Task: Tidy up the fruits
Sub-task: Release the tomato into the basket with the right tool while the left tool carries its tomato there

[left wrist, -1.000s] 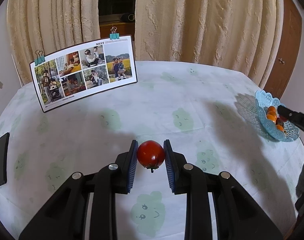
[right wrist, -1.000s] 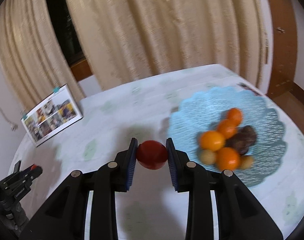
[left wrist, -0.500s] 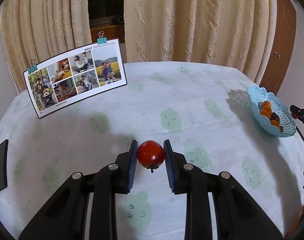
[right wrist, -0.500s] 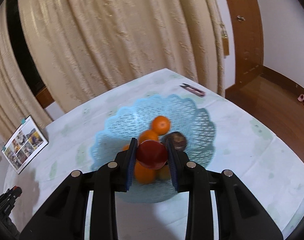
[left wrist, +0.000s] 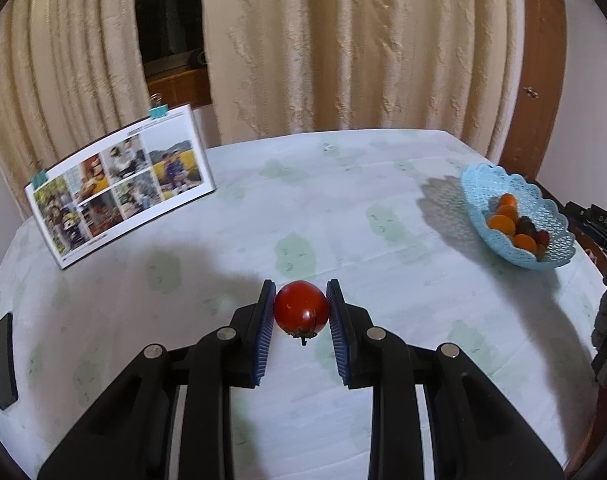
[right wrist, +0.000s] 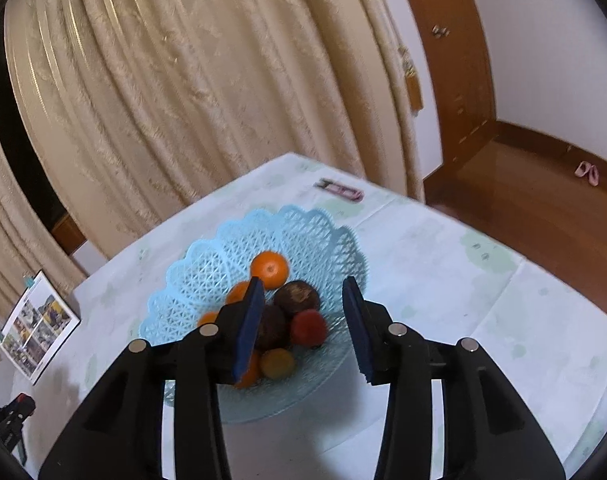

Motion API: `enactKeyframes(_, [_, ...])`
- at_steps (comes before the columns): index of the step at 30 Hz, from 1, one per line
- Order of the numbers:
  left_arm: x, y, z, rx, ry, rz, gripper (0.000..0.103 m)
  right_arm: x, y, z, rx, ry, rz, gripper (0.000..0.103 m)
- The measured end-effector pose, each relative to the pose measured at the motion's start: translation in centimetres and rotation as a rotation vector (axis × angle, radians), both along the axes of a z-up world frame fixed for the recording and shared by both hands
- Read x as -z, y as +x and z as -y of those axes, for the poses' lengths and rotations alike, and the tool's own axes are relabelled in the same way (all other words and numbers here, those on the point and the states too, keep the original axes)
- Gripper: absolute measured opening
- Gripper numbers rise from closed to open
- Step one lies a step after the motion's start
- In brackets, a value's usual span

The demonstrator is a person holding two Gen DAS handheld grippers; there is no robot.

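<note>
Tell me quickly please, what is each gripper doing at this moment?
Left gripper: shut on a red tomato.
Right gripper: open, jaws just opening, nothing between them; a red fruit lies in the blue basket below.

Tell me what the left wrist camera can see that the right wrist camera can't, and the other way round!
Only the left wrist view shows the left gripper with its fingers shut on a red tomato, and a black bar at the table's edge.

Only the right wrist view shows the right gripper with its fingers just opened and nothing between them, the wooden floor, and a small pink thing beyond the basket.

Both show the blue basket holding oranges, dark fruits and one red fruit, the photo board, the curtains and the table.
</note>
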State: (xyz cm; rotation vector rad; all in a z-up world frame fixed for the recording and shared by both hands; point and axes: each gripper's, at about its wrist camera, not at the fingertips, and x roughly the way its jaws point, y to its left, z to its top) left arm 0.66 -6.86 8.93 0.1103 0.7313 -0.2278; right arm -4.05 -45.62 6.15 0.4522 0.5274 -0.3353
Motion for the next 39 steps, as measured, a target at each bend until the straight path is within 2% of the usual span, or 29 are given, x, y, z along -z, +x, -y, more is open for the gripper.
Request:
enactKeyframes(2, [-0.4,0.1,1.1,0.026,-0.003,0.007,0.026,-0.2,-0.9,-0.2,0.048,-0.035,0.029,0.042])
enactKeyframes(4, [-0.7,0.2,2.3,0.056,-0.01,0.013,0.026,-0.3,-1.5,-0.3,0.091,-0.067,0.052,0.048])
enactKeyframes(6, [-1.1,0.3,3.6,0.083,-0.013,0.022,0.026,-0.2,-2.1,-0.5,0.134,-0.097,0.07,0.05])
enactKeyframes(15, [-2.3,2.2,10.5,0.217,-0.057,0.047,0.026,0.8,-3.4,-0.4,0.199,-0.113,0.104,0.051])
enactKeyframes(27, [-0.7,5.4,18.9,0.348,-0.099,0.032,0.026,1.0,-3.4,-1.5,0.157,-0.125,0.109,0.051])
enactKeyframes(39, [1.2,5.9,21.7,0.392,-0.087,-0.002,0.026,1.0,-3.6,-1.0,0.18,-0.102,0.116,0.053])
